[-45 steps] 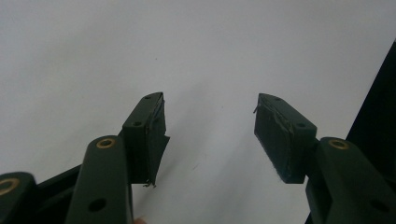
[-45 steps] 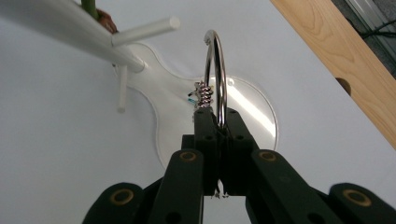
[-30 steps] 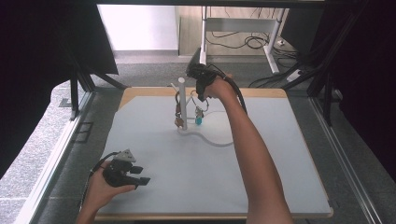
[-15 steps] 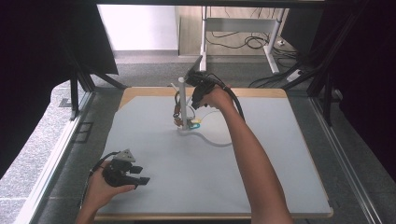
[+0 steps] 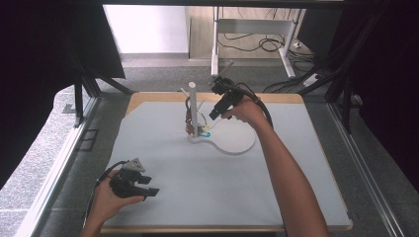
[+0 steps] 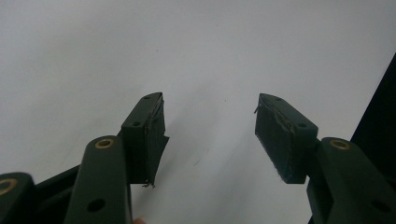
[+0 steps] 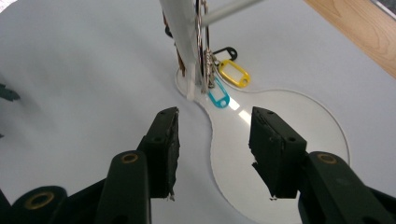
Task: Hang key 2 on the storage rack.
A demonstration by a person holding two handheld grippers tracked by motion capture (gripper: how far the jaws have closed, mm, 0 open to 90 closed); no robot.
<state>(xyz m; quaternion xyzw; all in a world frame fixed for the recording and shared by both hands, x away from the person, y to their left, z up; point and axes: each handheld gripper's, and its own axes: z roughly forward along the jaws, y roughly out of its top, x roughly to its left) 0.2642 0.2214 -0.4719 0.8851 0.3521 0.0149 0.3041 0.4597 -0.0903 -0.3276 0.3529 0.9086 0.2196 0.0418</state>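
Note:
A white post (image 5: 193,106) stands on a flat white base (image 5: 234,140) at the back middle of the grey mat. Key rings (image 7: 203,51) hang from its side peg (image 7: 229,8), with a blue tag (image 7: 218,97), a yellow tag (image 7: 235,73) and a black tag (image 7: 227,50) resting by the foot. My right gripper (image 5: 214,113) hovers just right of the post. Its jaws have just been opening and stand open (image 7: 212,140) with nothing between them. My left gripper (image 5: 149,186) rests at the front left, open (image 6: 210,135) over bare mat.
The grey mat (image 5: 276,187) covers a wooden table whose edge (image 5: 281,98) shows at the back. Black frame legs (image 5: 79,98) stand to the left, and cables (image 5: 262,44) lie on the floor behind.
My right gripper let go at the peg, opened, and drew back to the right of the post. The keys hang on the peg. The left hand has kept still.

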